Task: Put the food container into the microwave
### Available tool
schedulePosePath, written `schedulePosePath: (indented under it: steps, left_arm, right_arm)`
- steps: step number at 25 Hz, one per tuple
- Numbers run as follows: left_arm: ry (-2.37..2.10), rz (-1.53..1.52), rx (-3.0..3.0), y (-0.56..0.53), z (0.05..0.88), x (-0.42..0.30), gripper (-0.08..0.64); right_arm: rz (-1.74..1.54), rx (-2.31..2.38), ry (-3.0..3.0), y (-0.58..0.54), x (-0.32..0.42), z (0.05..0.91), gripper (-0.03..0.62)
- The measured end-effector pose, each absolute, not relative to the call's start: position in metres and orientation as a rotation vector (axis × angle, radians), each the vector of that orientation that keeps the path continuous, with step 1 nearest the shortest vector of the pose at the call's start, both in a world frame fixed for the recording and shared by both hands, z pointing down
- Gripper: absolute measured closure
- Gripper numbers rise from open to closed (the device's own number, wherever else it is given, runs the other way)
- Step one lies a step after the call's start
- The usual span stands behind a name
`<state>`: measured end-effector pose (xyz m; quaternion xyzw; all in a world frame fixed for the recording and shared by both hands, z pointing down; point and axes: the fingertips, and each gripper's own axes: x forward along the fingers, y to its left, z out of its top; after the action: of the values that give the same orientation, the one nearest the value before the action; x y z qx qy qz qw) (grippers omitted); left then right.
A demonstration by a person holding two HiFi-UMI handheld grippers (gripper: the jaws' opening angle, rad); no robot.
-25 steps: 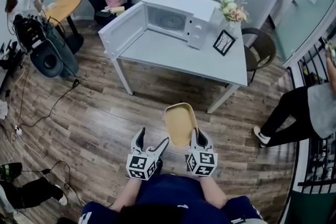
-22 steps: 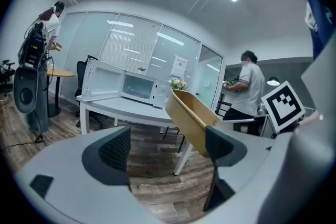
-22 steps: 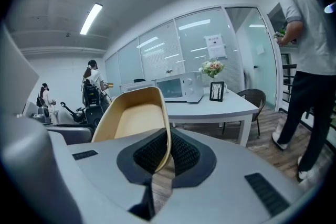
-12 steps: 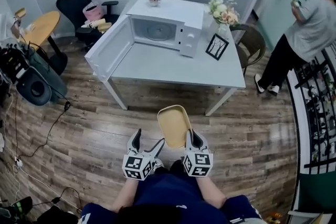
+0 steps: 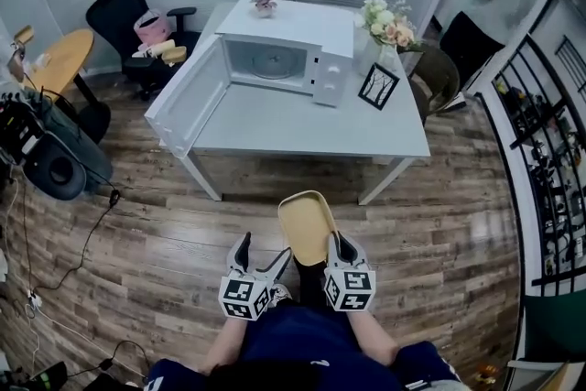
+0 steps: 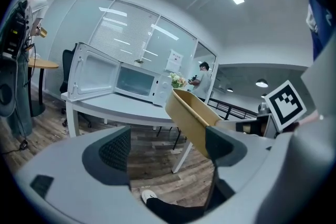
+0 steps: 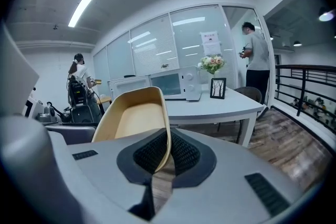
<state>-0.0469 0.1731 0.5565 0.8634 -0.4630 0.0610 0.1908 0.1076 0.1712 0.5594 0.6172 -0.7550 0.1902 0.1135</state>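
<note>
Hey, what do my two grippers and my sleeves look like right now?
Both the left gripper and the right gripper are grey tongs with dark, textured pads. Each carries a white cube printed with black square markers. You're wearing a dark blue top with short sleeves.

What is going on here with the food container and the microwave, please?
A person carries two grippers. The right gripper is shut on the rim of the tan food container, out over the floor short of the white table. The left gripper is open and empty beside it. The microwave on the table has its door open.
</note>
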Motion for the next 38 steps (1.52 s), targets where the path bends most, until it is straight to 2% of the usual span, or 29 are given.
schedulePosePath:
  steps: [12, 27, 38]
  left_arm:
    - [-1.441, 0.18, 2.306, 0.112, 0.569, -0.074, 0.132]
    - [-1.58, 0.147, 2.215, -0.039, 0.565, -0.041, 0.132]
    - [-1.681, 0.145, 2.143, -0.111, 0.566, -0.022, 0.132]
  right_arm:
    - [0.548, 1.643, -2.305, 0.079, 0.084, 0.57, 0.561]
    - [0.528, 1.479, -2.404, -0.096, 0.105, 0.57, 0.561]
    - [0.502, 1.465, -2.386, -0.184, 0.138, 0.575, 0.561]
